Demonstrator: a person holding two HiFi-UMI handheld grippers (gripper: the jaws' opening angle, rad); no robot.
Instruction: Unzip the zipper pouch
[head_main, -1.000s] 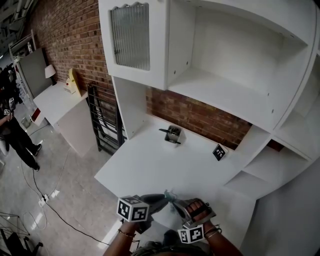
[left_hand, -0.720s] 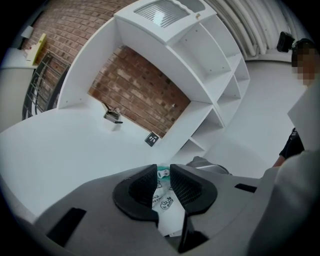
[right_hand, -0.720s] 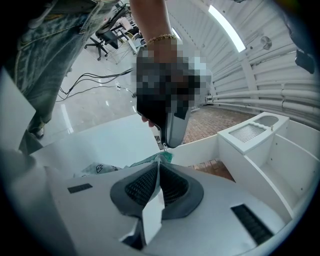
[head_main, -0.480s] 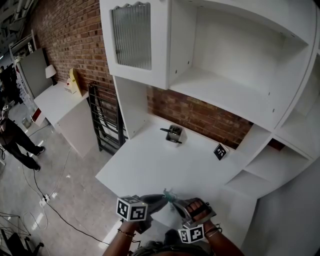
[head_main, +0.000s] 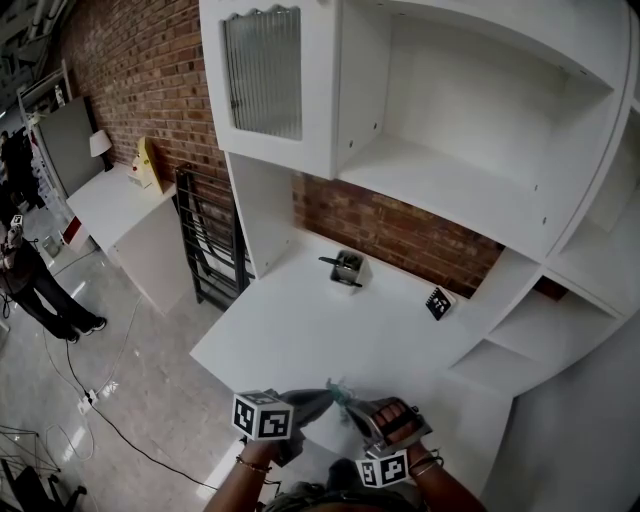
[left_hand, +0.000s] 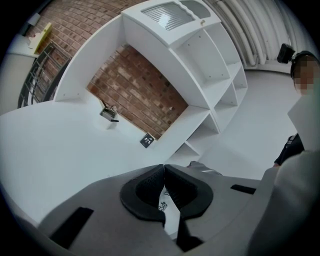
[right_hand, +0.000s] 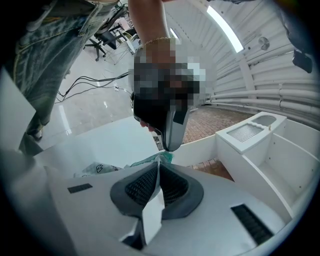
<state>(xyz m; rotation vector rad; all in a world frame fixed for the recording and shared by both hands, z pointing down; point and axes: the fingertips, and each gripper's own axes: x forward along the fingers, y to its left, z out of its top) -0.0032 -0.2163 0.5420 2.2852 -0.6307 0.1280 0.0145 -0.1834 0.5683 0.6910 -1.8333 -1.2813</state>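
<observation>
The zipper pouch (head_main: 325, 427), thin and white with small black print and a teal zipper edge (head_main: 338, 392), hangs between both grippers above the desk's front edge. My left gripper (head_main: 328, 397) has just been closing. Its pads now meet with a strip of the pouch (left_hand: 164, 204) between them. In the right gripper view its silver tips (right_hand: 171, 145) come down onto the teal end (right_hand: 150, 160); the pull is too small to make out. My right gripper (right_hand: 158, 165) is shut on a white fold of the pouch (right_hand: 152, 202), just right of the left gripper.
On the white desk (head_main: 300, 330), a small metal object (head_main: 347, 268) stands at the back and a black marker card (head_main: 437, 303) leans to its right. White shelves and a cabinet rise above. A person (head_main: 30, 290) stands on the floor far left, near cables.
Both grippers and the pouch keep their places in the head view. The person at the far left has shifted a little on the floor.
</observation>
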